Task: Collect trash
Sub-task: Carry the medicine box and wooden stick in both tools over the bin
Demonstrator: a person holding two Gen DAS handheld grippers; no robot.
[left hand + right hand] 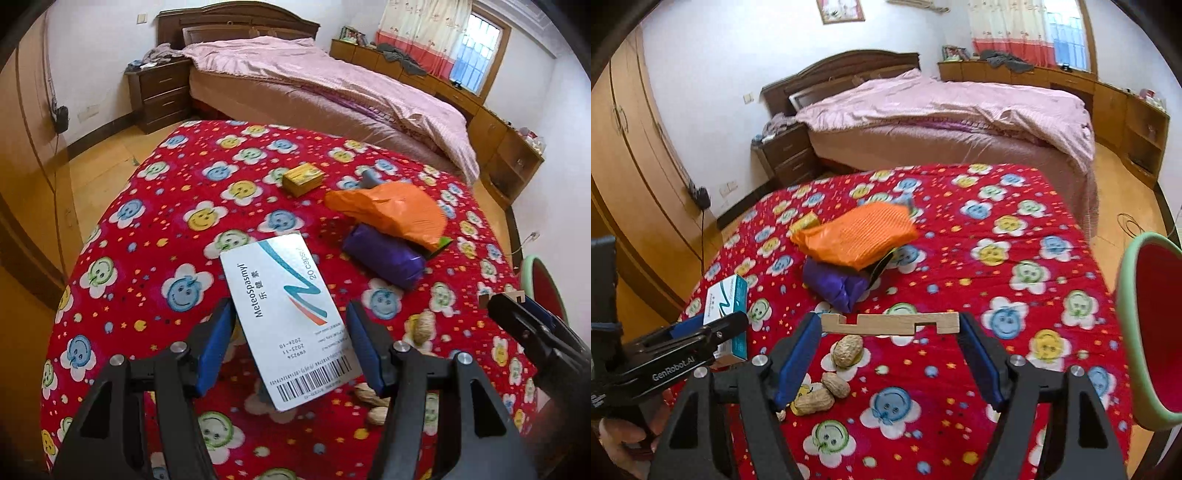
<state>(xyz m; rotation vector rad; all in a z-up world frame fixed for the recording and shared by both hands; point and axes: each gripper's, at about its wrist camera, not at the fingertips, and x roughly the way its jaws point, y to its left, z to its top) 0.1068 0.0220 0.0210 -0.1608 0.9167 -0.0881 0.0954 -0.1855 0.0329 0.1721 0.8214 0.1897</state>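
**Two grippers, two pieces of trash lifted over a smiley-flower tablecloth**

In a bedroom, a person works a gripper in each hand over a table spread with a red smiley-flower cloth [1015,229]; the left gripper [288,332] has its jaws set fairly wide and clamped on a white MeteoSpasmyl medicine box [286,321], held clear of the cloth; the right gripper [890,325] has its jaws spread wider, closed on the ends of a notched wooden strip [890,324]; both pieces look lifted, so the step in hand appears to be carrying them off to a bin; a red bin with a green rim [1145,332] stands at the table's right edge, the likely drop point; the next move calls for swinging each load over that rim before letting go; left on the cloth are peanut shells [831,380], an orange plastic bag [857,232] lying on a purple packet [838,288], and a small yellow box [302,179] beyond.
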